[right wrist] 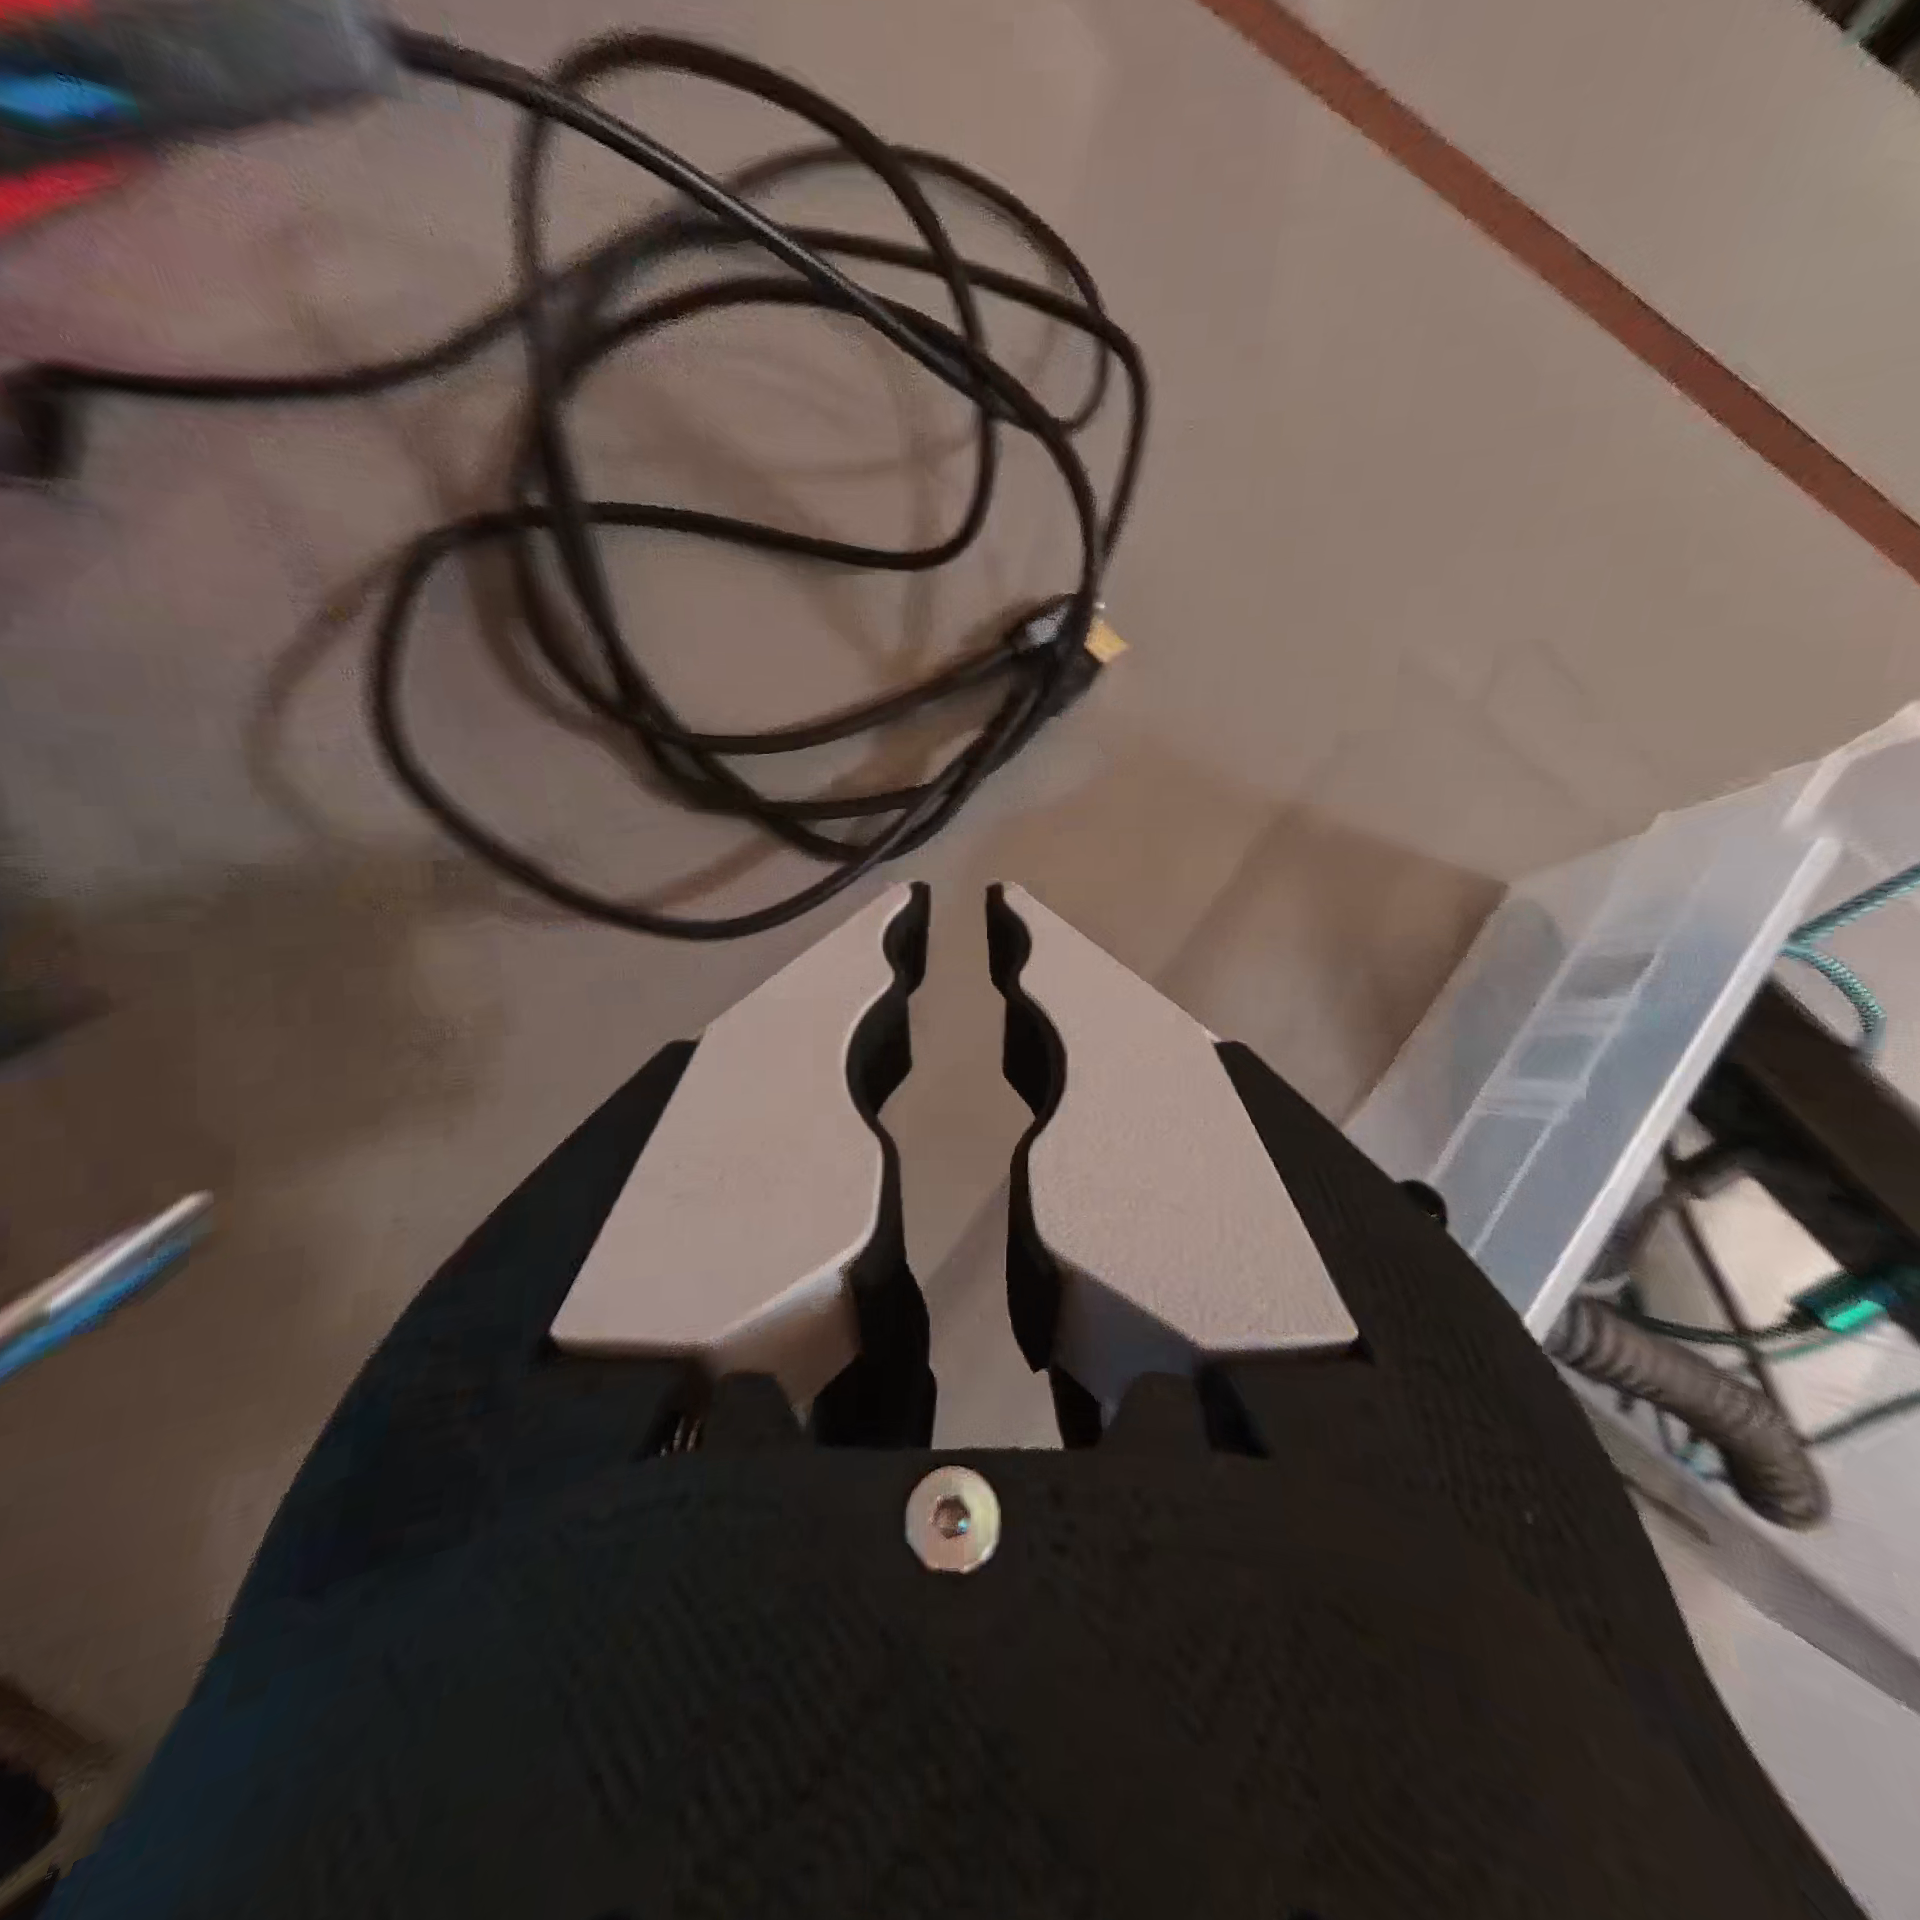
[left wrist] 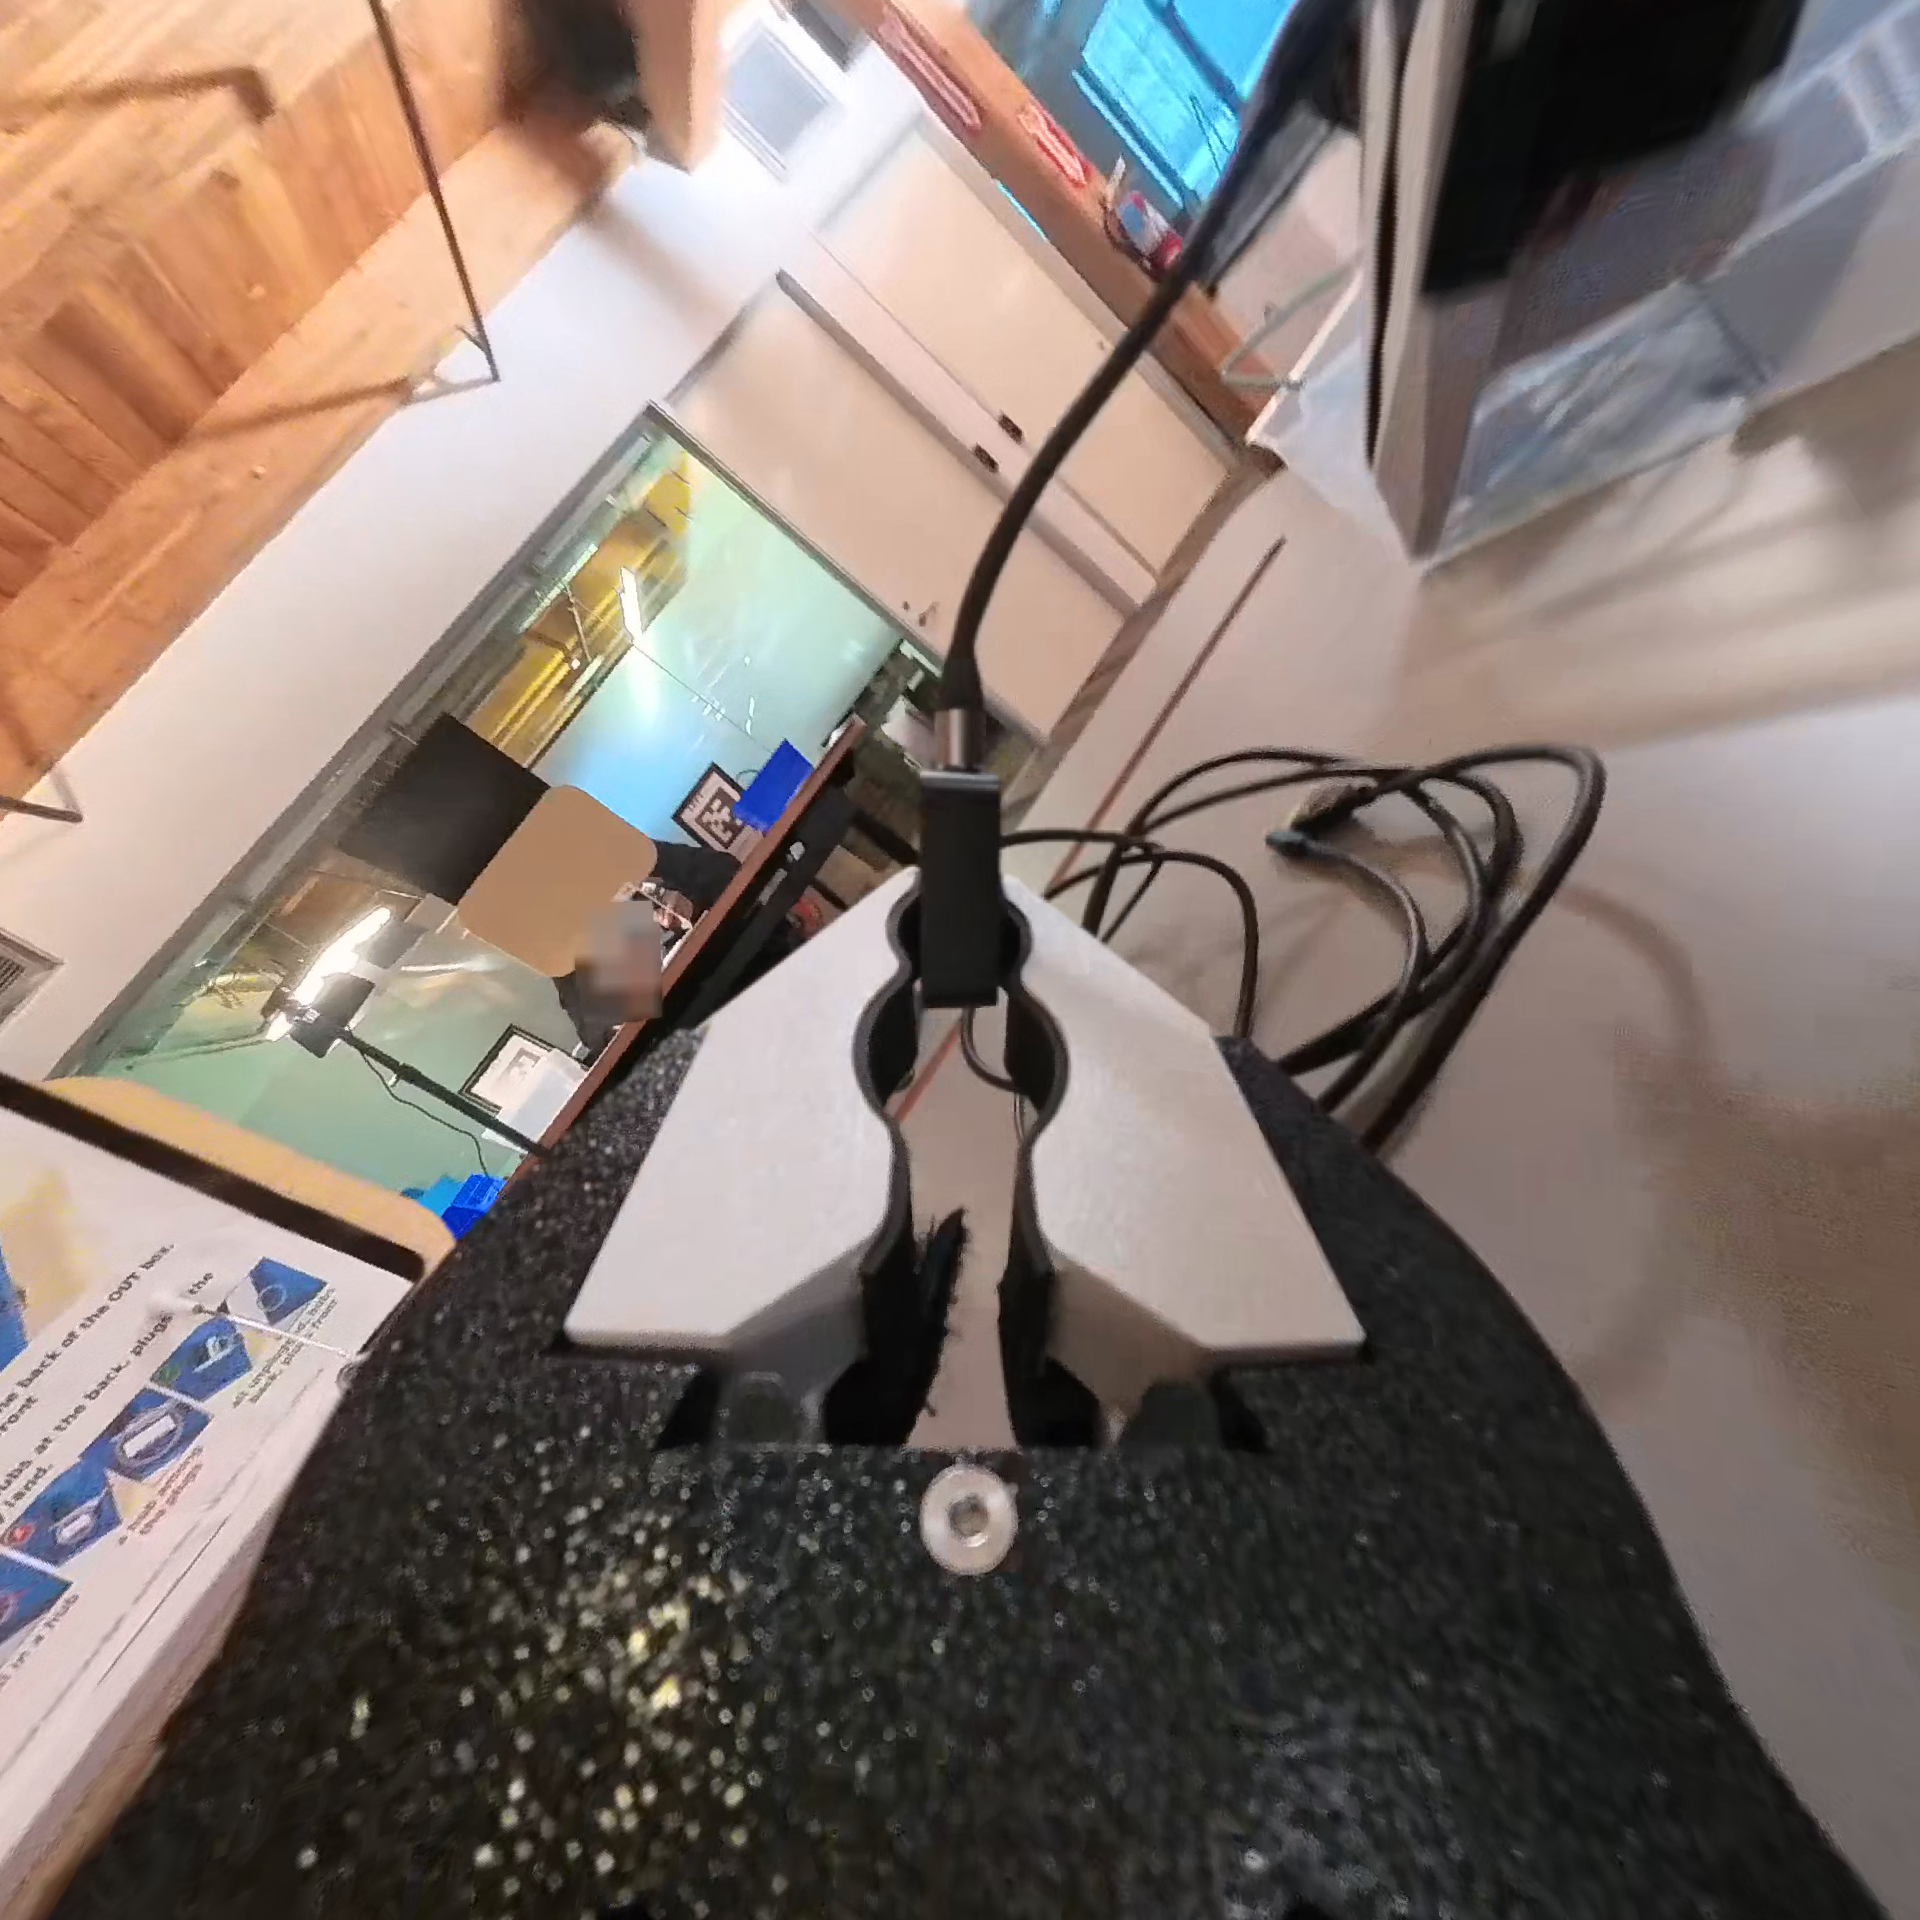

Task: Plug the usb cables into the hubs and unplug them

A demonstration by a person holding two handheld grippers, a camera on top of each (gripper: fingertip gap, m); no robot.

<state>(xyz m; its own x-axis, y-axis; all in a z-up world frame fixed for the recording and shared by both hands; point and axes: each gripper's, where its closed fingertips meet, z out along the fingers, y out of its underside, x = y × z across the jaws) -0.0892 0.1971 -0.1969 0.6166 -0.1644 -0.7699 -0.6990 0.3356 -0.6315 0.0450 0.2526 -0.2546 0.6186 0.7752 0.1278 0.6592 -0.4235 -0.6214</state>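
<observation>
Beige tabletop (right wrist: 1403, 436), matte, runs under both views; a brown strip (right wrist: 1621, 301) marks its far edge on the right wrist view's upper right. Left wrist view, left to right: a white printed sheet (left wrist: 156, 1455) lies at the lower left, close against the gripper's black body; beyond it a glass partition (left wrist: 582, 790) and a wood ceiling, the view tilted hard. Centre: the left gripper (left wrist: 958, 935), jaws clamped on a small black USB hub (left wrist: 960, 894), held upright at the fingertips, its top edge proud of the tips. A black cable (left wrist: 1049, 457) is seated in the hub's top and arcs up toward the upper right. Right of that, a loose coil of black USB cables (left wrist: 1455, 862) lies on the table, one plug (left wrist: 1314, 826) free near its middle; open table past the coil to the right. Right wrist view: the same coil (right wrist: 790, 540) sprawls over centre-left, a gold-tipped plug (right wrist: 1103, 649) at its right edge. The right gripper (right wrist: 956, 904) hovers just short of the coil, jaws parted by a narrow gap, nothing between them. A clear plastic bin (right wrist: 1621, 1039) crowds the right side; bare table lies between the coil and the brown strip.
</observation>
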